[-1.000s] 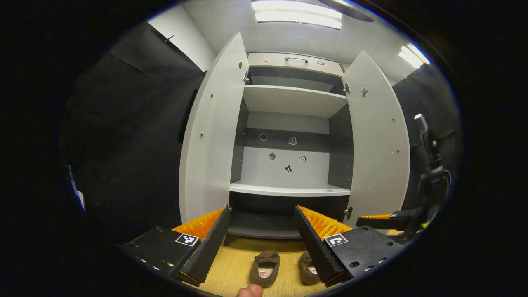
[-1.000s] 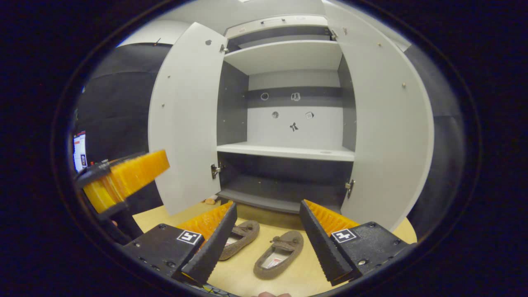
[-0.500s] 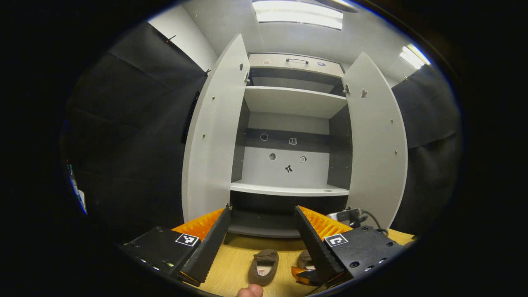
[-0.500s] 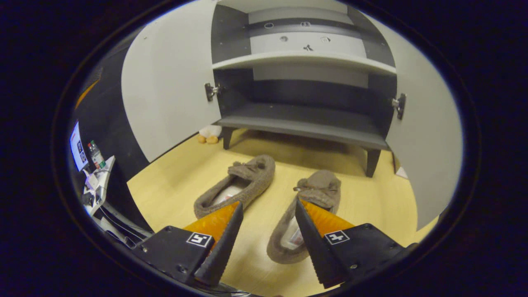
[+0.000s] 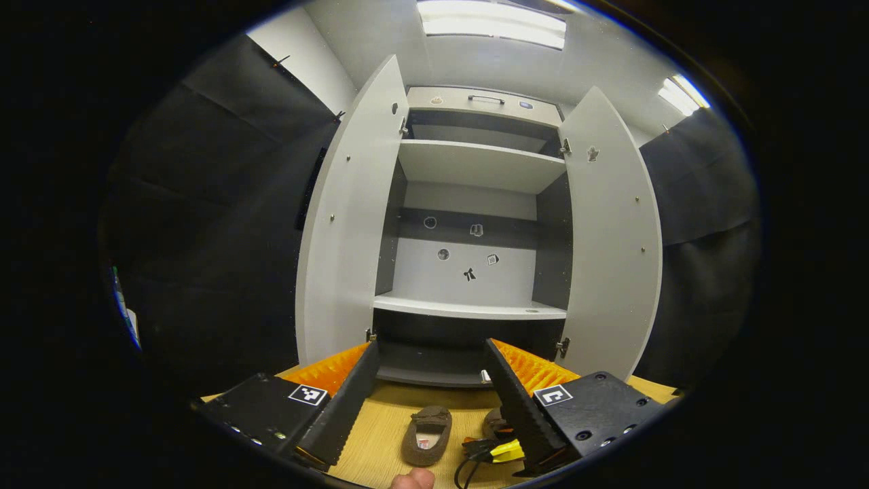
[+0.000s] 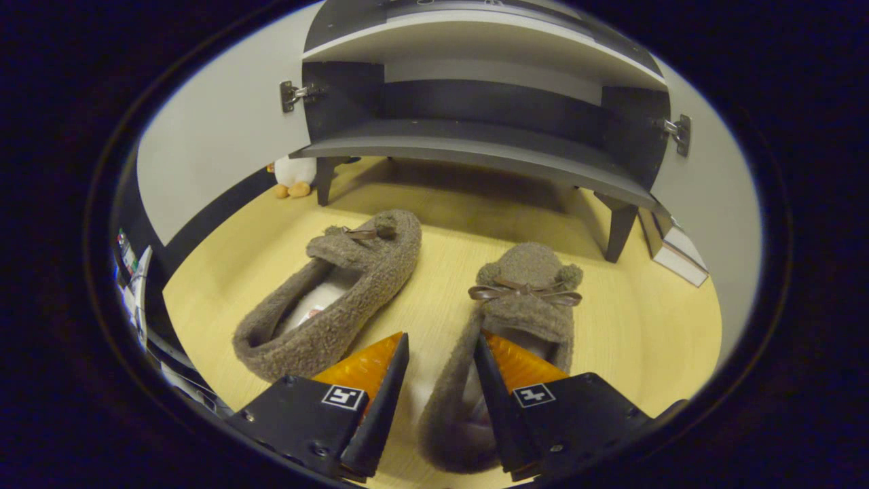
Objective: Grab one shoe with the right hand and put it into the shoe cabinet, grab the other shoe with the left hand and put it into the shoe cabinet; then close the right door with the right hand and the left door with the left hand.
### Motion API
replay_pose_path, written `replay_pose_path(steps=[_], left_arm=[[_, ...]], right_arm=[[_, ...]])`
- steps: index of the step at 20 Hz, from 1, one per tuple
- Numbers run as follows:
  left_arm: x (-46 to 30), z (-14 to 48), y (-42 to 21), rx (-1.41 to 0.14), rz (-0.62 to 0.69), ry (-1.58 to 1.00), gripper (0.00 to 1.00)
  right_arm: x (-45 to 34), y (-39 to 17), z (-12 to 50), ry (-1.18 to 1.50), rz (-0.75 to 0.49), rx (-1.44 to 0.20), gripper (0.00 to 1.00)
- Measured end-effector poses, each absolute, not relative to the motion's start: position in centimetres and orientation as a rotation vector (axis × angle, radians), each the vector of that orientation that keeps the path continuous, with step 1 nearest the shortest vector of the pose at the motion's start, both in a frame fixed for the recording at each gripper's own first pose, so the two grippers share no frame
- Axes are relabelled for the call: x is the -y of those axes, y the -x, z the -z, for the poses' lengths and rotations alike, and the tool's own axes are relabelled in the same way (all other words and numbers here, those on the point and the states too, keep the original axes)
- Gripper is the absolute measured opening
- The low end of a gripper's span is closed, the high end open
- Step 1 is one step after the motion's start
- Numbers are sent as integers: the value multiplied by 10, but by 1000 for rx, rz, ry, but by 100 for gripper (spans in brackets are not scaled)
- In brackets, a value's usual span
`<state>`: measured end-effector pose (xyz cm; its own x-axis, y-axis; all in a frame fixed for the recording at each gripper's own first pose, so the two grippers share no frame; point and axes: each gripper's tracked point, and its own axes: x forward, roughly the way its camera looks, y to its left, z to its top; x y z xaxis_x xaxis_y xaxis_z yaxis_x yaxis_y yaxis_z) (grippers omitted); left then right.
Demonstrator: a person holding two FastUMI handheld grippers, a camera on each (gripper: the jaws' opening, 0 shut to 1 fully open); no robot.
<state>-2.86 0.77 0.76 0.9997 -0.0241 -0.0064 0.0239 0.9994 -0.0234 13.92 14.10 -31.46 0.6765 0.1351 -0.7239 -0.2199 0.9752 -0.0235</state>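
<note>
Item status, task barely begun: left gripper (image 5: 428, 380) held high with jaws apart and empty; left door (image 5: 343, 224) at 9 o'clock and right door (image 5: 611, 238) at 3 o'clock of the shoe cabinet (image 5: 475, 163) both wide open, shelves bare. Left shoe (image 6: 333, 292) untouched on the floor (image 6: 434, 272) at 9 o'clock of the right shoe (image 6: 516, 319). Right gripper (image 6: 441, 360) low, jaws parted astride that shoe's side wall at the heel, not yet clamped; both placings and both closings remain.

My left gripper (image 5: 429, 380) has two wedge fingers with toothed inner edges on black blocks, each with screws and a square black-and-white marker. My right gripper (image 6: 440, 370) is built alike, with ridged faces.
</note>
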Motion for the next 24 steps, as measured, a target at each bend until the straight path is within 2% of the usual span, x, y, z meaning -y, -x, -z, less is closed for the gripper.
replay_pose_path(steps=[2,3,4,5,6,7,9,16,21,22,23,24], left_arm=[[-8,-6,28,-13,24,26,94],[-9,-5,29,-18,22,27,95],[-10,-3,30,-23,20,29,95],[-10,-3,30,-24,19,30,94],[-11,-3,31,-25,19,30,95],[-12,-1,31,-29,18,30,95],[-13,0,31,-30,17,29,94],[-14,7,26,-41,30,32,94],[-8,13,20,-51,44,36,94],[-6,14,19,-50,52,38,99],[-4,13,18,-48,62,39,94],[-2,13,17,-47,69,41,95]], right_arm=[[-134,-151,319,113,-157,-796,60],[-131,-155,322,112,-138,-792,48],[-129,-157,322,113,-127,-789,46],[-125,-158,321,119,-118,-780,30],[-122,-159,320,113,-118,-763,27],[-123,-159,320,92,-130,-745,13],[-123,-157,316,52,-163,-724,5],[-111,-140,233,75,-195,-515,5],[-125,-132,116,47,-261,-308,4],[-127,-137,93,55,-267,-265,4],[-124,-143,71,65,-259,-229,4],[-126,-149,52,74,-250,-200,4]])
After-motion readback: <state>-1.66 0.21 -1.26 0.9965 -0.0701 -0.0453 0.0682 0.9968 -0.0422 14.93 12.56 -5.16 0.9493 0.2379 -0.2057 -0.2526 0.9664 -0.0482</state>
